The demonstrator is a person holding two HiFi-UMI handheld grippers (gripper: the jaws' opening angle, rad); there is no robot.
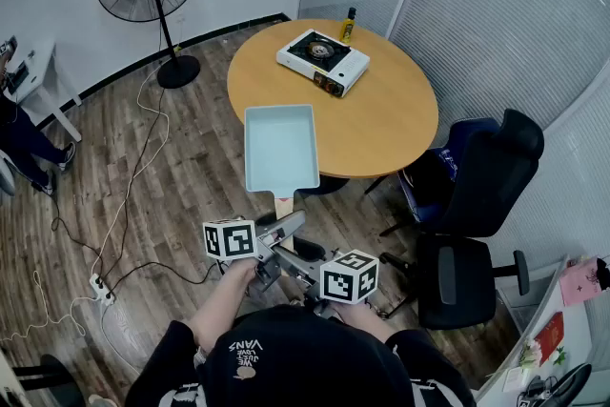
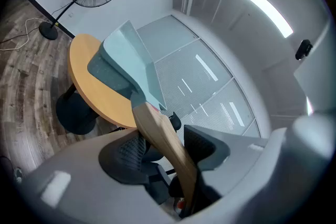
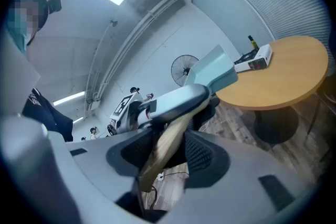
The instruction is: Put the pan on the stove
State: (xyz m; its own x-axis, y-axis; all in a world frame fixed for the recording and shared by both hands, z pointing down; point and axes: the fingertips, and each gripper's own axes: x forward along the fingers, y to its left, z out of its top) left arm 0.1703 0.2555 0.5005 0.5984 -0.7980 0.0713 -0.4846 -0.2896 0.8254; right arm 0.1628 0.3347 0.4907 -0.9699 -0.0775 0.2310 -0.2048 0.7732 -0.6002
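Pan, its wooden handle clamped between the jaws of both left gripper and right gripper.

pan pale blue-green, handle tan wood. desk orange-tan. stove white, black burner top. marker cubes black-white squares. floor grey-brown wood grain. chairs black.

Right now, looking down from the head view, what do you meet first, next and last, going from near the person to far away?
pan → stove → bottle
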